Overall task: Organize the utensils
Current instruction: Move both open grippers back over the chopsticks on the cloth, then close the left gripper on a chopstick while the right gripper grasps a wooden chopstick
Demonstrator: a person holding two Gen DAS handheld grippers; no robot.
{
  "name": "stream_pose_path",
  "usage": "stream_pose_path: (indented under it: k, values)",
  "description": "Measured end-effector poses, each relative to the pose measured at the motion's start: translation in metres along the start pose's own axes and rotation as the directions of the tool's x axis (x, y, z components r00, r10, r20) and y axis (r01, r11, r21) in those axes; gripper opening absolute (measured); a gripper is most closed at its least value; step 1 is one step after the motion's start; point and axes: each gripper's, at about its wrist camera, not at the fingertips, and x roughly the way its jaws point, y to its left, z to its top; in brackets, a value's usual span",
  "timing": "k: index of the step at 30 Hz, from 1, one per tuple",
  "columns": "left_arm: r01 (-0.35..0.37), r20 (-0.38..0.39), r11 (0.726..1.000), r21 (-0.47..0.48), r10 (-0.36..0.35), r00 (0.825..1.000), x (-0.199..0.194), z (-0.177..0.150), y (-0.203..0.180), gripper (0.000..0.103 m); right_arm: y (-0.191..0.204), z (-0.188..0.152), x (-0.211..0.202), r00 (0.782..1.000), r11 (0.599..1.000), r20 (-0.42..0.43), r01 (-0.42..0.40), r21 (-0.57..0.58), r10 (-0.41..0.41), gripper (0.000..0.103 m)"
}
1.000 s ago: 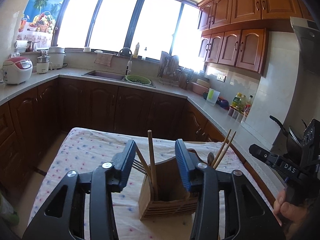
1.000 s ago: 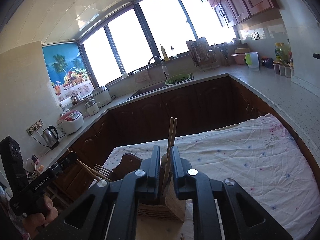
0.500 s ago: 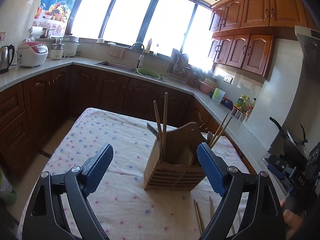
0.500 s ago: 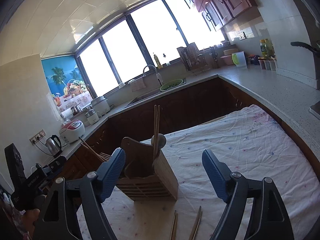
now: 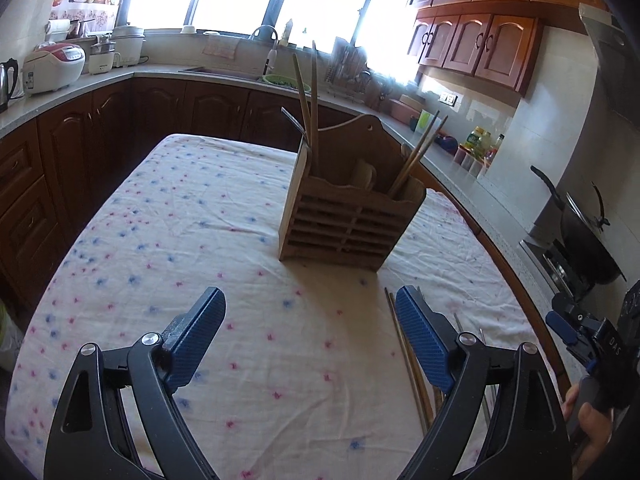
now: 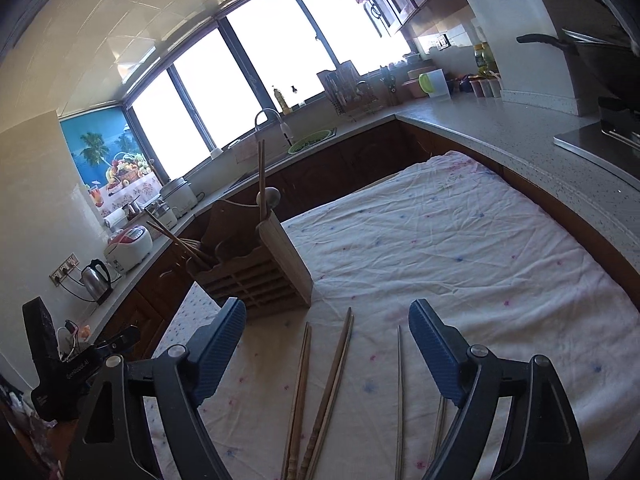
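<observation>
Your left claw [image 5: 310, 336] has just let go: a second ago it sat right at the wooden holder [image 5: 352, 216] with a chopstick between its pads; now its jaws have been opening, stand wide and empty, and hang over bare cloth on the desk [image 5: 160, 240]. That pair looks delivered, upright in the holder mid-desk. Your right claw [image 6: 326, 354] has likewise been opening and drawn back, released and holding nothing, with the loose chopsticks [image 6: 320, 392] lying beneath it near the desk's near edge, likely your next pickup.
</observation>
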Motion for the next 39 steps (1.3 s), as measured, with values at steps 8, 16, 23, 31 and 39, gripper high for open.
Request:
stream_pose_path:
  k: [8,16,23,31,39]
  values:
    - [0.023,-0.087,0.998,0.06,-0.018,0.996,0.017,-0.023,-0.026,0.089,-0.032,-0.018,-0.015,0.998,0.997,-0.022,0.06,0.057,-0.059,0.085]
    - [0.026,-0.215,0.98,0.199,0.018,0.977,0.071,-0.043,-0.081,0.089,-0.047,-0.02,-0.018,0.995,0.992,-0.029,0.096,0.081,-0.094,0.085]
    - [0.067,-0.328,0.971,0.229,0.012,0.945,0.123,-0.055,-0.11,0.043,-0.052,-0.018,-0.014,0.994,0.992,-0.047,0.099,0.084,-0.095,0.084]
    - [0.078,-0.337,0.96,0.269,0.018,0.941,0.101,-0.065,-0.086,0.027,-0.044,-0.018,-0.001,0.994,0.995,-0.088,0.075,0.066,-0.069,0.076]
    - [0.077,-0.334,0.986,0.149,-0.023,0.942,0.06,-0.06,-0.02,0.027,-0.012,-0.033,0.042,0.975,1.0,-0.221,0.008,-0.022,-0.013,0.046]
